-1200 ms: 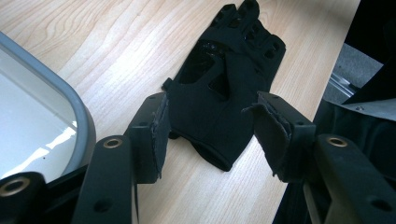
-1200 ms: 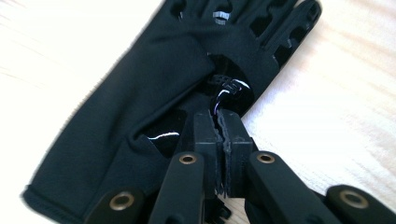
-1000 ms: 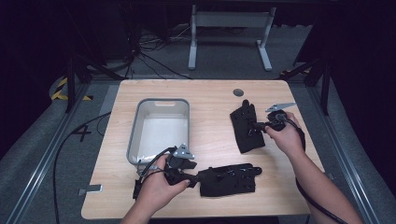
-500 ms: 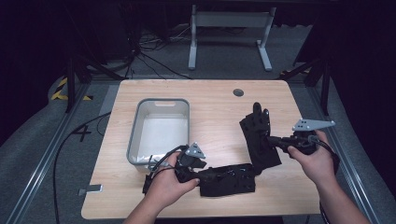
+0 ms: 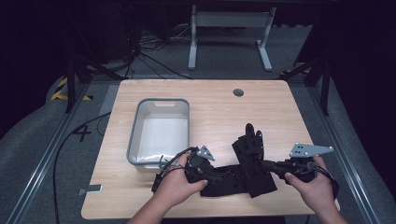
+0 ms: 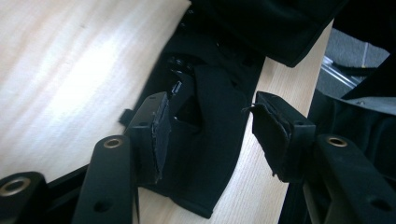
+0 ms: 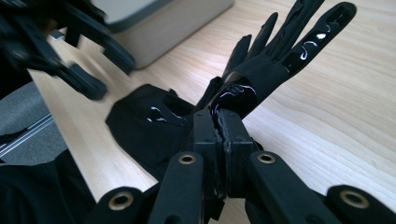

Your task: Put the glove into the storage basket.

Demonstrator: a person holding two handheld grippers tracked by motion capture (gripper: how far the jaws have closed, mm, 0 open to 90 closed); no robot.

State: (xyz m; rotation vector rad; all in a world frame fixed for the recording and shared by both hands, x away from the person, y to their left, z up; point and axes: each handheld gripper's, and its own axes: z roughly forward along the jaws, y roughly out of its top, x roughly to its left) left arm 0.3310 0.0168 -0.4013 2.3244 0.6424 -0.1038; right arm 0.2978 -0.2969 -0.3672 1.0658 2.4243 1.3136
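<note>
Since the right gripper [image 5: 267, 164] has dragged its black glove [image 5: 252, 161] from the far right part of the table [image 5: 215, 100] down toward the near edge, the two gloves now lie together, the carried one slanting over the wrist end of the second black glove [image 5: 223, 180], which lies flat along the front edge. In the right gripper view the jaws are pressed together on a fold of the carried glove near its thumb, with its fingers splayed out beyond over the wood. The left gripper [image 5: 208, 176] has eased only a little toward the middle and rests at the second glove; in the left gripper view its jaws stand spread, one pad [image 6: 159, 135] against the cloth and the other clear of it above bare wood, so nothing is pinched there yet. The grey bin [image 5: 159, 133] sits empty just behind the left hand [image 5: 175, 184]. Bringing the pair side by side looks like the step before gathering both, probably to stack or pair them, or to drop them into the bin; the left jaws would need to close on their glove first
</note>
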